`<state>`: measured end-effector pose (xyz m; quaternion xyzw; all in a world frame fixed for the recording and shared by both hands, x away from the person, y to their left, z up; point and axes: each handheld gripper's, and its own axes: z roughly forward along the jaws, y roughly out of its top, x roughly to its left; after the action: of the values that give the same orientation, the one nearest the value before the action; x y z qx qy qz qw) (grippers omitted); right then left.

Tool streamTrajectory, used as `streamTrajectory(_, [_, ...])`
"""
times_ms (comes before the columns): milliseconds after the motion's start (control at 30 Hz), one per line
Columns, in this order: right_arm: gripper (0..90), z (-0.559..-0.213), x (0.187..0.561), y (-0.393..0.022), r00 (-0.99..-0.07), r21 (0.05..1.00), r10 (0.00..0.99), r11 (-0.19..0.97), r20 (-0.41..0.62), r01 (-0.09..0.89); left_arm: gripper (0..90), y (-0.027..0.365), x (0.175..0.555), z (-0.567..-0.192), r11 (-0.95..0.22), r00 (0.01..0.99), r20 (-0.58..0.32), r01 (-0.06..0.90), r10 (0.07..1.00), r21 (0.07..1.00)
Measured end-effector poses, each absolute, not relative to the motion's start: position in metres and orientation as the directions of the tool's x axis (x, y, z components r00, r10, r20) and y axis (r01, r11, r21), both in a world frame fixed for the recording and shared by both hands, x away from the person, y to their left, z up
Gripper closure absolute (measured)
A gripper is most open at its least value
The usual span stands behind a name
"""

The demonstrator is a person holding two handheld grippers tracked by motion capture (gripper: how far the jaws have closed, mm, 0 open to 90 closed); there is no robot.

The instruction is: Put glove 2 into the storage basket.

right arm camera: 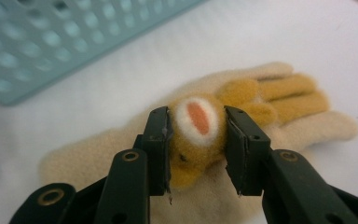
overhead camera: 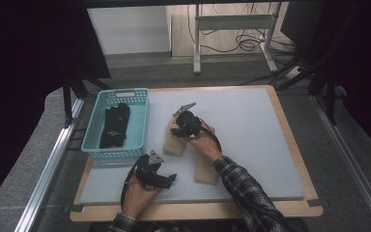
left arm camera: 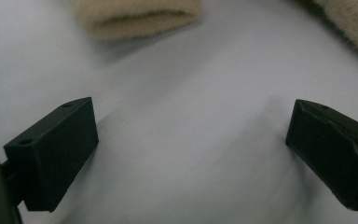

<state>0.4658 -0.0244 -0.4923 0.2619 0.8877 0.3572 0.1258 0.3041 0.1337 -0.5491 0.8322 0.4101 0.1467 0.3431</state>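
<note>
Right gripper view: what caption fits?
Right gripper pinching the orange animal patch on a cream glove beside a teal basket.

Looking like a lab or test workspace: a padded white work board [overhead camera: 251, 145] is sitting on a wooden table [overhead camera: 290, 209] framed by aluminium rails [overhead camera: 43, 183], black curtains [overhead camera: 24, 72] are hanging at both sides, and loose cables [overhead camera: 244, 43] are trailing over the floor beneath a metal desk frame [overhead camera: 232, 24] (bare, nothing homely).

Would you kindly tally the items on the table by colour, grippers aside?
Beige gloves: 2 (one under the right gripper, whose fingers grip the orange patch on it; one nearer the person)
Black gloves: 1 bundle, count unclear
Teal basket: 1
Total: 4
</note>
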Motion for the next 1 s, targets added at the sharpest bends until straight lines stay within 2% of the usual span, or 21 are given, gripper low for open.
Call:
streamTrajectory(367, [62.0,-0.429,0.424,-0.069,-0.865,0.758,0.501,0.57,-0.014,0.318,2.6,0.134,0.304,-0.549,-0.431,0.622,-0.033,0.578,0.782,0.693])
streamTrajectory(567, [61.8,-0.409,0.397,-0.103,-0.862,0.751,0.503,0.591,-0.057,0.295,2.6,0.134,0.304,-0.549,-0.43,0.621,-0.033,0.58,0.783,0.692])
streamTrajectory(767, [61.6,-0.419,0.376,-0.129,-0.859,0.717,0.507,0.625,-0.07,0.31,2.6,0.133,0.304,-0.549,-0.427,0.619,-0.036,0.581,0.784,0.693])
streamTrajectory(1000, [61.2,-0.456,0.371,-0.139,-0.858,0.668,0.512,0.656,-0.05,0.352,2.6,0.134,0.304,-0.549,-0.427,0.619,-0.036,0.581,0.784,0.693])
